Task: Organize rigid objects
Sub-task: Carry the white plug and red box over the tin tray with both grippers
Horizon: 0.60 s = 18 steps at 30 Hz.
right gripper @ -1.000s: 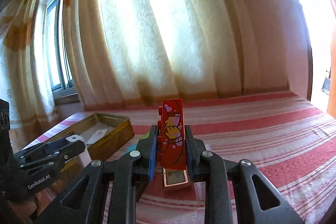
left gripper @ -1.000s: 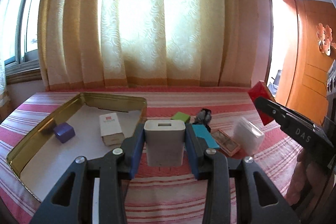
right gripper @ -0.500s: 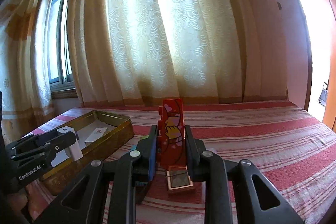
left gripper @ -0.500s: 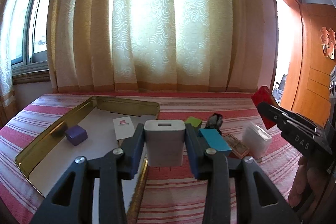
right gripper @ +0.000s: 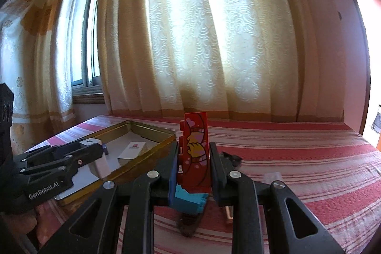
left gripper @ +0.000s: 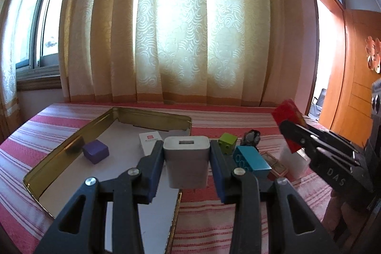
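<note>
My left gripper [left gripper: 187,160] is shut on a white USB charger [left gripper: 187,161], held above the near right edge of the gold tin tray [left gripper: 71,138]. Inside the tray lie a purple cube [left gripper: 95,151] and a white card box [left gripper: 148,139]. My right gripper [right gripper: 193,164] is shut on an upright red toy brick [right gripper: 195,154] with a cartoon print; the same red brick [left gripper: 288,119] shows at the right of the left wrist view. A blue brick [left gripper: 251,161], a green brick [left gripper: 228,143] and a small framed tile [left gripper: 273,163] lie on the striped cloth right of the tray.
A clear plastic box [left gripper: 294,164] and a dark small object [left gripper: 251,136] sit among the loose pieces. The red-striped cloth [right gripper: 309,158] stretches open to the right. Curtains [left gripper: 190,27] hang behind the table, a window at left, a wooden door [left gripper: 352,77] at right.
Both grippers have drifted sideways over the table; the tray and loose pieces have shifted right in the left wrist view. The right gripper now hangs over the blue brick. Both grips are unchanged.
</note>
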{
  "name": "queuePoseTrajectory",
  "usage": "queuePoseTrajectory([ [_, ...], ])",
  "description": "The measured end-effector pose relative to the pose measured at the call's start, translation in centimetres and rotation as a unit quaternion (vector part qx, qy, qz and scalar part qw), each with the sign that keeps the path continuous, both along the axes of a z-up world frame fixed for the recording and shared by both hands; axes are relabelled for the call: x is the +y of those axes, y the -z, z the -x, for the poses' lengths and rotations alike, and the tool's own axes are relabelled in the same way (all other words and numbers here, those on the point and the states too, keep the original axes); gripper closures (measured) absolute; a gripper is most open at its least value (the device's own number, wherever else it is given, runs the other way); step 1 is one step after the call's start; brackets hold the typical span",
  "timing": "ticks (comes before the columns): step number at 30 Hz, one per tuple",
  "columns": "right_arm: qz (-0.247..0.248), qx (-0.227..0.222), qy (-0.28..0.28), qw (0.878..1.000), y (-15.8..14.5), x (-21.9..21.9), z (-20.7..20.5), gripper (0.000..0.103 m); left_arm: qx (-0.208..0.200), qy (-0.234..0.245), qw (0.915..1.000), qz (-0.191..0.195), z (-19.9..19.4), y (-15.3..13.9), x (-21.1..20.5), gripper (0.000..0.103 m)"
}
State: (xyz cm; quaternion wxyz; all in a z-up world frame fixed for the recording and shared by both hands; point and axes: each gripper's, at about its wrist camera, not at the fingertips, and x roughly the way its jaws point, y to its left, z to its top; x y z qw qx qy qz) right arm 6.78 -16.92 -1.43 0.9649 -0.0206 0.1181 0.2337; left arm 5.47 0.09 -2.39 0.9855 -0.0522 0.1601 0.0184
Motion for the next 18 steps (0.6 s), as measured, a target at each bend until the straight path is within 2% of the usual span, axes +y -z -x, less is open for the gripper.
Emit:
queuePoseTrajectory([
  [8, 0.01, -0.005, -0.006, 1.0, 0.0, 1.2, 0.2, 0.078, -0.019, 0.011, 0.9997, 0.003, 0.8, -0.3, 0.0, 0.066],
  [16, 0.009, -0.005, -0.01, 1.0, 0.1, 1.4, 0.2, 0.078, -0.034, -0.001, 0.9993, 0.015, 1.3, -0.4, 1.1, 0.066],
  [17, 0.01, -0.005, -0.011, 1.0, 0.1, 1.5, 0.3, 0.078, -0.034, -0.002, 0.9993, 0.016, 1.3, -0.4, 1.2, 0.075],
  [18, 0.01, -0.006, -0.012, 1.0, 0.1, 1.6, 0.3, 0.078, -0.033, 0.001, 0.9993, 0.017, 1.3, -0.4, 1.3, 0.101],
])
